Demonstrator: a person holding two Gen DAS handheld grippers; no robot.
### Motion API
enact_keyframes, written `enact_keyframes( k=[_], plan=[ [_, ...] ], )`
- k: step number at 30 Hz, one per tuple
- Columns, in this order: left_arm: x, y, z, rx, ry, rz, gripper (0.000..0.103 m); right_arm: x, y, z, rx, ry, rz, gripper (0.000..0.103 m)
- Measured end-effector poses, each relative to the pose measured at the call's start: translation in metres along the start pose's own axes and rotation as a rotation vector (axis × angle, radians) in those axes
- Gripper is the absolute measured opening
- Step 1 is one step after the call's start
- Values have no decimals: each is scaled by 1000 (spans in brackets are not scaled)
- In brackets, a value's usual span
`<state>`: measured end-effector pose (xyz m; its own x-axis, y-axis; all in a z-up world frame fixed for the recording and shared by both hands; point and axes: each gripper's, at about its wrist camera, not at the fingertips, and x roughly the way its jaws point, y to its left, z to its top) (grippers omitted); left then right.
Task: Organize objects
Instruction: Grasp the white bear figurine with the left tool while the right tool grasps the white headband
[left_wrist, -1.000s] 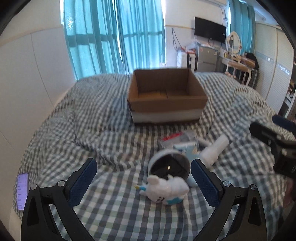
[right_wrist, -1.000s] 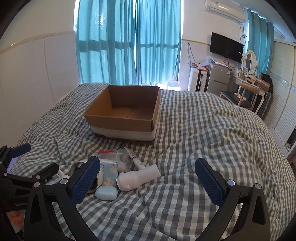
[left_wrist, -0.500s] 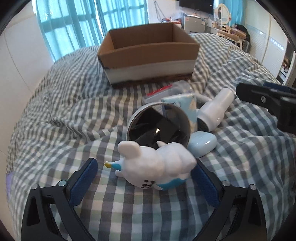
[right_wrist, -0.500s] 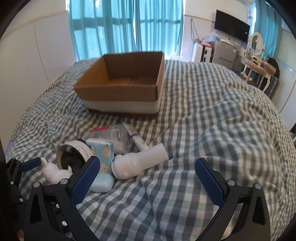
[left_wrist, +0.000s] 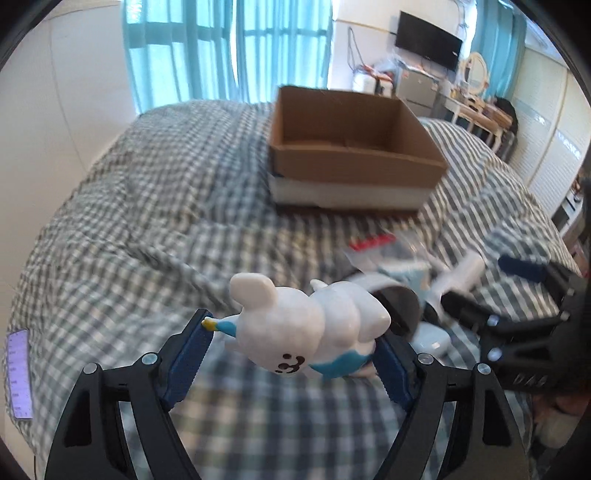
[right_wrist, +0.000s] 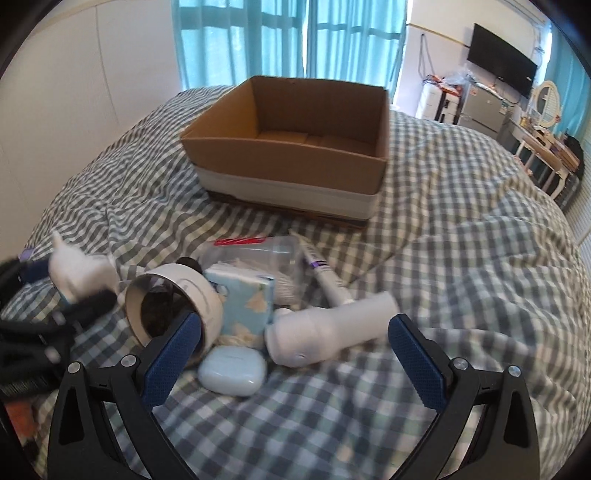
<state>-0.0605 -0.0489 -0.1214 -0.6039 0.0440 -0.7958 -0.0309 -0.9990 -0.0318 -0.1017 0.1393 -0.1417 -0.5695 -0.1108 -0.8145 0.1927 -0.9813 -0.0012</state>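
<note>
My left gripper is shut on a white toy animal with blue trim and holds it above the checked bedspread; it also shows blurred in the right wrist view. My right gripper is open, low over a pile: a white handheld device, a pale blue case, a blue tissue pack, a round white mirror, a tube and a clear bag. An open cardboard box stands behind, empty; it also shows in the left wrist view.
A phone lies at the bed's left edge. Teal curtains hang behind the bed. A TV, a fridge and a dressing table stand at the right wall.
My left gripper has shut on the white toy and lifted it off the bed. My right gripper has moved down and closer to the pile.
</note>
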Motion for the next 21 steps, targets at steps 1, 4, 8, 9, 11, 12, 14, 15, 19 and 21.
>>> enact_keyframes(
  k=[1, 4, 8, 9, 11, 12, 14, 15, 19, 21],
  plan=[
    [0, 6, 2, -9, -4, 3, 84, 4, 5, 1, -8, 7, 8, 96],
    [3, 17, 6, -20, -15, 37, 84, 15, 18, 5, -40, 26, 14, 87],
    [16, 26, 4, -43, 14, 29, 84, 28, 29, 6, -63, 59, 13, 58],
    [19, 27, 4, -44, 22, 28, 84, 31, 31, 6, -72, 68, 21, 42],
    [23, 28, 3, -41, 32, 23, 84, 33, 35, 6, -89, 70, 14, 27],
    [25, 28, 2, -37, 34, 21, 84, 33, 36, 6, -93, 67, 16, 20],
    [27, 26, 0, -29, 40, 27, 84, 30, 36, 6, -93, 61, 25, 11],
    [27, 24, -2, -27, 43, 28, 84, 29, 36, 6, -93, 58, 28, 9],
    [21, 23, -3, -23, 28, 29, 84, 18, 36, 4, -84, 32, 32, 6],
    [15, 22, -4, -21, 14, 32, 84, 8, 36, 4, -76, 9, 35, 6]
  ],
)
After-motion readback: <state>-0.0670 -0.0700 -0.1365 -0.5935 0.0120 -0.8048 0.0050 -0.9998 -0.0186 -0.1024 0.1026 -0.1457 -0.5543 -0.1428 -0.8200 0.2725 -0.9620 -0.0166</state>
